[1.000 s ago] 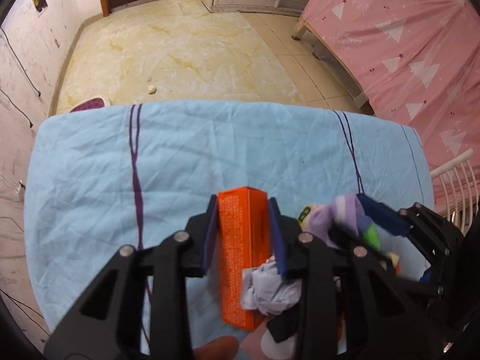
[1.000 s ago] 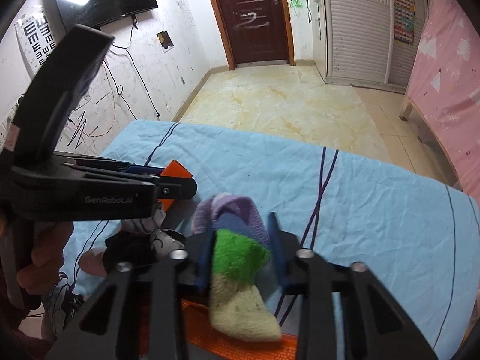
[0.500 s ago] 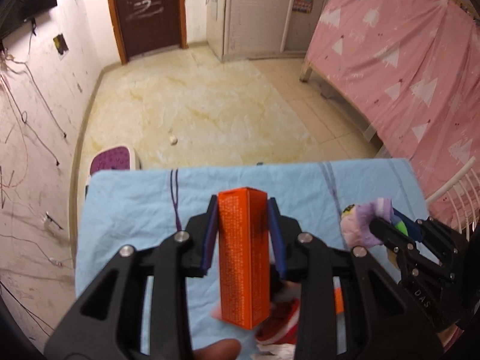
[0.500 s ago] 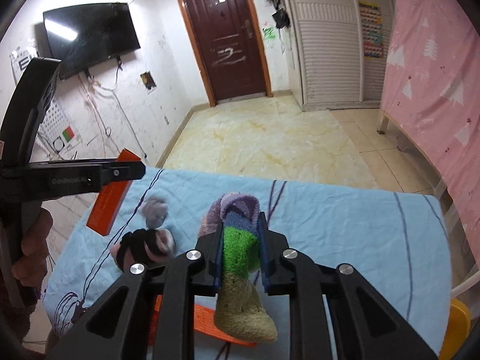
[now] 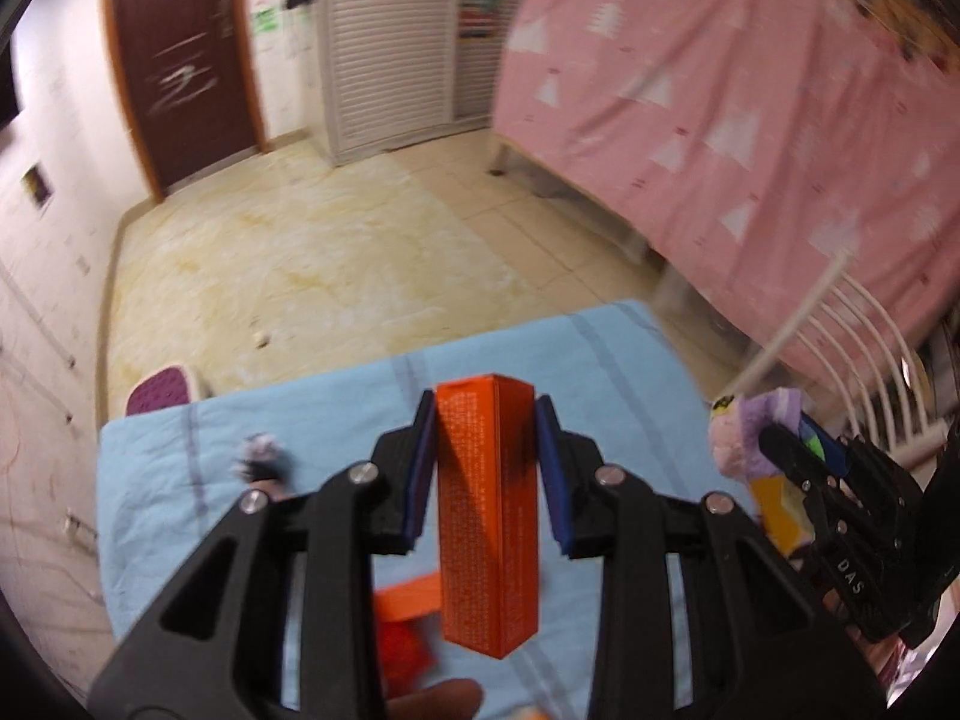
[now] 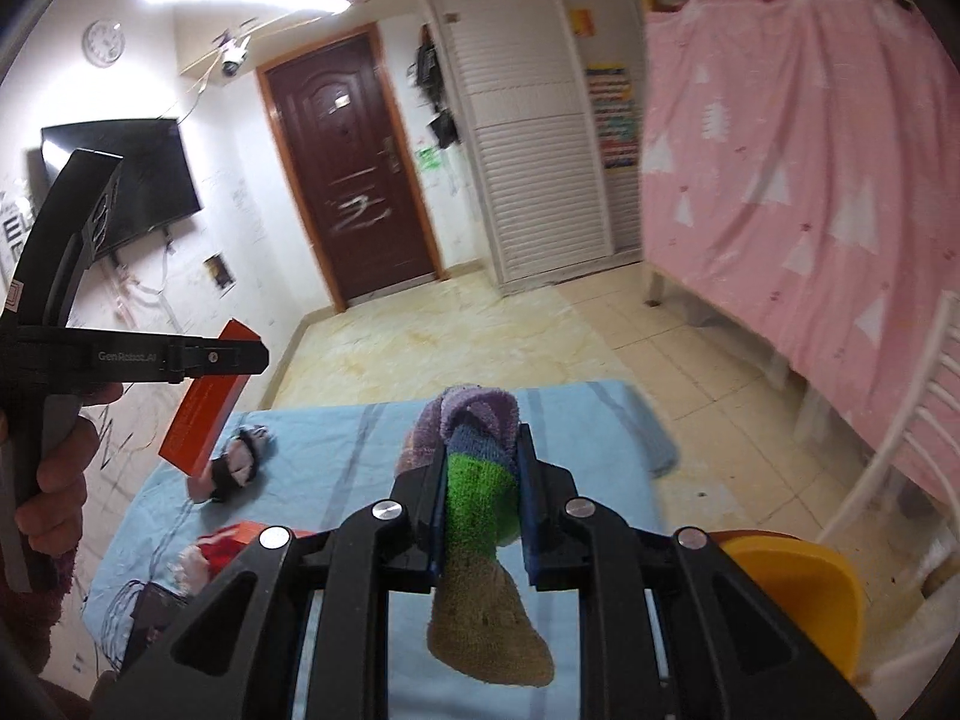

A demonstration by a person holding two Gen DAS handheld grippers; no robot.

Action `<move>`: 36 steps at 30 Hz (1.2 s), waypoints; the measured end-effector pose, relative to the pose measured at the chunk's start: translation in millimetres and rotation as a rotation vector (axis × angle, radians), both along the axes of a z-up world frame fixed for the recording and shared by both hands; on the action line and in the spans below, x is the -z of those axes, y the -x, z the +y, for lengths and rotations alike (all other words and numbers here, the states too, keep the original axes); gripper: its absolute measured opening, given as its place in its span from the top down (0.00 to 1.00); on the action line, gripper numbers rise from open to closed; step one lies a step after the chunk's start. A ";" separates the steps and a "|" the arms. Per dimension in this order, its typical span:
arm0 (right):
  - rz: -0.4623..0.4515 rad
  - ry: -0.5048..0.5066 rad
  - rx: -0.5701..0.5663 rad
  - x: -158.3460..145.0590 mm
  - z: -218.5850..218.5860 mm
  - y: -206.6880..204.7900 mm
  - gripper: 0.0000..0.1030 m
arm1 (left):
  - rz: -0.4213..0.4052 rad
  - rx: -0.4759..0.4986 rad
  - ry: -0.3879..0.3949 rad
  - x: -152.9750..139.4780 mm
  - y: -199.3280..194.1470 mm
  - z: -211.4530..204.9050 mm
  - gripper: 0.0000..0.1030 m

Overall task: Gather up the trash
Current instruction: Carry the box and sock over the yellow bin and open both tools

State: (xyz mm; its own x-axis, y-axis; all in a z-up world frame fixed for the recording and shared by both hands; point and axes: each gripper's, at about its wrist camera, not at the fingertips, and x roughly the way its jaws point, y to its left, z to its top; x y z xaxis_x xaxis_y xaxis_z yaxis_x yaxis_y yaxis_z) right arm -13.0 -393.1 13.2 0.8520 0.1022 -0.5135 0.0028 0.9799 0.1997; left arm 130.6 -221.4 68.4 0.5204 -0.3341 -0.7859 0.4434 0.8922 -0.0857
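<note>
My left gripper (image 5: pixel 485 420) is shut on a tall orange box (image 5: pixel 487 516), held upright above the blue-covered table (image 5: pixel 336 414). From the right wrist view the same orange box (image 6: pixel 204 414) hangs at the left under the left gripper (image 6: pixel 258 357). My right gripper (image 6: pixel 483 450) is shut on a striped sock (image 6: pixel 480 480), purple at the top, green in the middle, tan at the hanging toe. In the left wrist view that sock (image 5: pixel 756 432) shows at the right, clamped in the right gripper (image 5: pixel 786 450).
On the table lie a dark-and-white sock bundle (image 6: pixel 240 462), another orange box (image 6: pixel 252 531) and a red item (image 5: pixel 402 648). A yellow bin (image 6: pixel 798 588) stands at the table's right. A white chair (image 5: pixel 852 330) and a pink-covered bed (image 5: pixel 750 138) are further right.
Both grippers have risen off the table with their loads, and the views have swung toward the right, bringing the bed, chair and yellow bin into sight. The right jaws closed tighter on the sock.
</note>
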 end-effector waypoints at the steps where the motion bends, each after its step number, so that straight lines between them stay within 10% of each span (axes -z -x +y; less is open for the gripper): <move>1: -0.003 -0.003 0.023 1.2 -10.1 8.1 0.88 | -0.001 0.019 -0.003 -0.5 4.0 -10.9 0.71; 15: 0.015 -0.026 0.296 40.0 -130.0 80.6 0.87 | 0.081 0.331 -0.059 35.1 59.0 -205.2 0.71; 31: 0.114 -0.155 0.365 115.0 -193.5 92.3 0.87 | 0.212 0.407 -0.110 80.9 84.7 -296.1 0.70; 36: 0.155 -0.140 0.371 123.5 -193.6 83.5 0.63 | 0.184 0.429 -0.144 82.5 96.0 -298.7 0.51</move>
